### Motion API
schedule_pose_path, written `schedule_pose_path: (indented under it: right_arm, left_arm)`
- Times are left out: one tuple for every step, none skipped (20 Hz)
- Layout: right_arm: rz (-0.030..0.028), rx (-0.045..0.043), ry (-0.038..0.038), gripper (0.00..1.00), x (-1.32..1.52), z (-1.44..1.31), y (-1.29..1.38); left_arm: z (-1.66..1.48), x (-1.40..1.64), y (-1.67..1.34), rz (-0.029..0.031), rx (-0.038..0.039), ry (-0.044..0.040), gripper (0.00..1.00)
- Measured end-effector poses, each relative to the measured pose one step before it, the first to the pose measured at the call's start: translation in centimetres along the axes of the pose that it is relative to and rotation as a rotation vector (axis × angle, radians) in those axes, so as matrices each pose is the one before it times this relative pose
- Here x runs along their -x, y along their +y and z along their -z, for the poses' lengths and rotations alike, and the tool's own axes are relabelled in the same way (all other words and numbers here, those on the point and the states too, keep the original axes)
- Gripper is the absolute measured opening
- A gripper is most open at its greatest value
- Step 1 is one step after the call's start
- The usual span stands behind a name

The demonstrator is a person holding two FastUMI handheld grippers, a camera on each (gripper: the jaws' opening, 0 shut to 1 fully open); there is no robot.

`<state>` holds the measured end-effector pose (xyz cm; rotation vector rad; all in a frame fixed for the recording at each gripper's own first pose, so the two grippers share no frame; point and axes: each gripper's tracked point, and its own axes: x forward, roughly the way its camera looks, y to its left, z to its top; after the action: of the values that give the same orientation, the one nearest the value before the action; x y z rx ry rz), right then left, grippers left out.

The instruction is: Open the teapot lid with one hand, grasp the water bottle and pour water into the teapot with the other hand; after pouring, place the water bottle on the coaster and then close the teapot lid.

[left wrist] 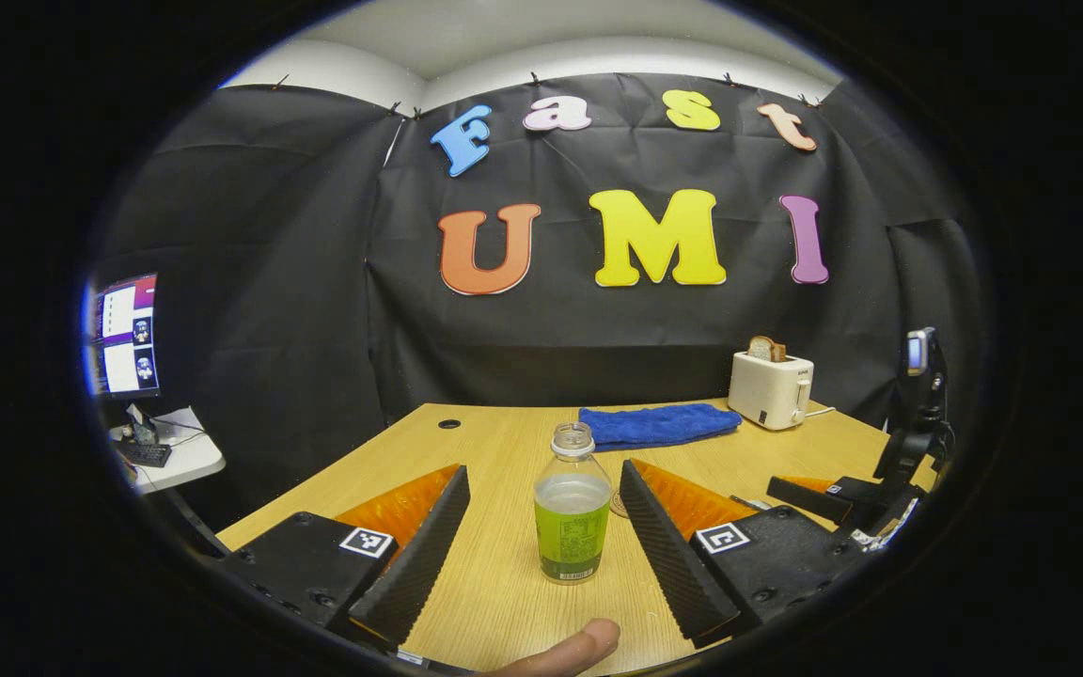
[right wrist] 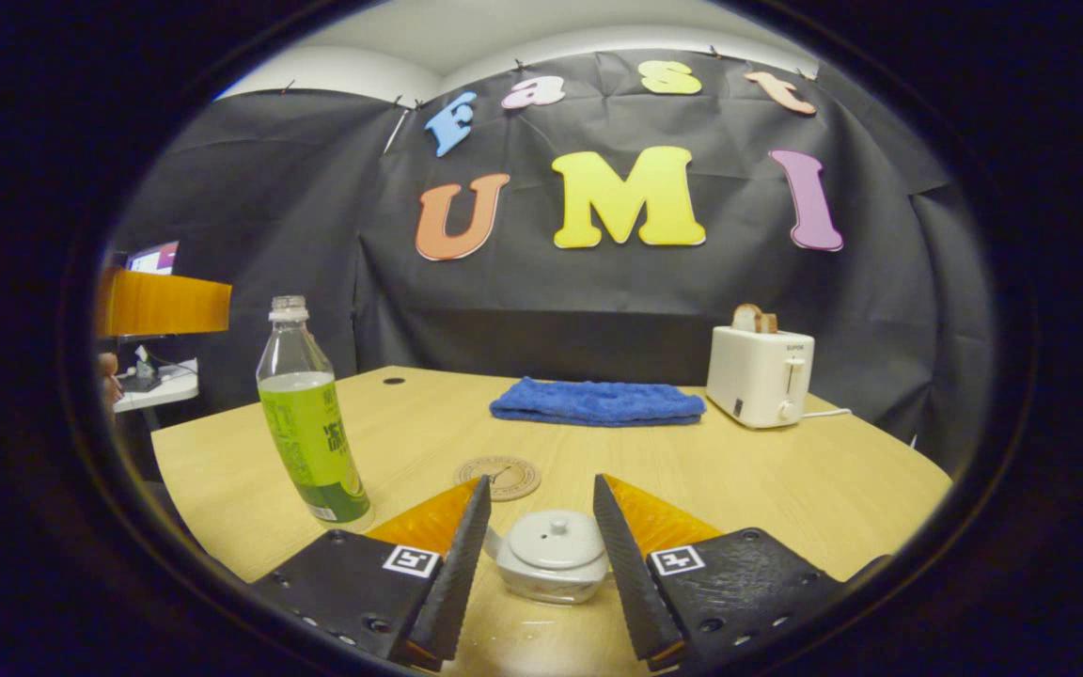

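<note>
A clear uncapped water bottle with a green label stands upright on the wooden table. It sits between the fingers of my left gripper, which is open and not touching it. In the right gripper view the same bottle stands at the left. A small white teapot with its lid on sits between the spread fingers of my right gripper, which is open. A round coaster lies just beyond the teapot. The right gripper also shows at the right of the left gripper view.
A folded blue towel lies at the back of the table, with a white toaster holding bread to its right. A side desk with a monitor stands off the table's left. A person's fingertip shows at the bottom edge.
</note>
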<state>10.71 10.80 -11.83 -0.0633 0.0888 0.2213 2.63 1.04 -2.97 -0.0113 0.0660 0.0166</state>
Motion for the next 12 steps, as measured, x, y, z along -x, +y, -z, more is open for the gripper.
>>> schedule_pose_path:
  right_arm:
    - [0.01372, -0.00340, 0.01113, 0.54, -0.107, 0.258, -0.320]
    - [0.01654, -0.00951, 0.00531, 0.46, -0.258, 0.089, -0.349]
    - [0.02037, -0.01931, -0.01317, 0.35, 0.036, -0.204, -0.766]
    - [0.00393, -0.03082, 0.00146, 0.25, -0.175, -0.015, -0.326]
    - [-0.00852, -0.02496, 0.00401, 0.11, -0.052, 0.350, 0.044]
    - [-0.00854, -0.00703, 0.00091, 0.07, -0.022, -0.057, 0.275]
    - [-0.00163, 0.00672, -0.00198, 0.07, 0.079, 0.086, -0.102]
    - [0.00320, 0.01032, -0.00306, 0.07, 0.030, -0.139, 0.023]
    - [0.00603, 0.00901, 0.00113, 0.07, 0.005, 0.101, -0.090]
    - [0.00188, -0.00290, 0.00277, 0.07, 0.011, 0.025, -0.061]
    - [-0.00009, -0.00261, 0.00198, 0.07, -0.054, 0.030, 0.050]
    - [-0.00298, -0.00464, 0.00328, 0.07, -0.018, -0.050, 0.078]
  left_arm:
    - [-0.040, -0.034, -0.104, -0.00390, -0.00439, -0.00232, 1.00]
    - [-0.012, -0.054, 0.196, -0.00628, -0.00230, -0.00153, 1.00]
    - [0.120, -0.089, 0.143, -0.00199, -0.00007, 0.00097, 1.00]
    - [0.071, -0.064, 0.110, 0.00044, 0.00419, 0.00252, 1.00]
    - [-0.026, -0.094, 0.068, -0.00150, 0.00420, 0.00242, 1.00]
    - [0.017, 0.037, 0.128, -0.00287, 0.00202, 0.00090, 1.00]
    - [0.035, -0.066, 0.168, -0.00312, 0.00054, 0.00125, 1.00]
    - [0.075, 0.073, -0.063, -0.00186, -0.00113, 0.00187, 1.00]
    - [0.051, -0.073, -0.019, -0.00002, -0.00146, 0.00065, 1.00]
    - [-0.111, 0.031, -0.009, 0.00024, 0.00023, -0.00098, 1.00]
    - [0.014, 0.013, 0.052, 0.00110, 0.00044, -0.00170, 1.00]
    - [-0.112, -0.036, 0.011, 0.00121, -0.00010, -0.00161, 1.00]
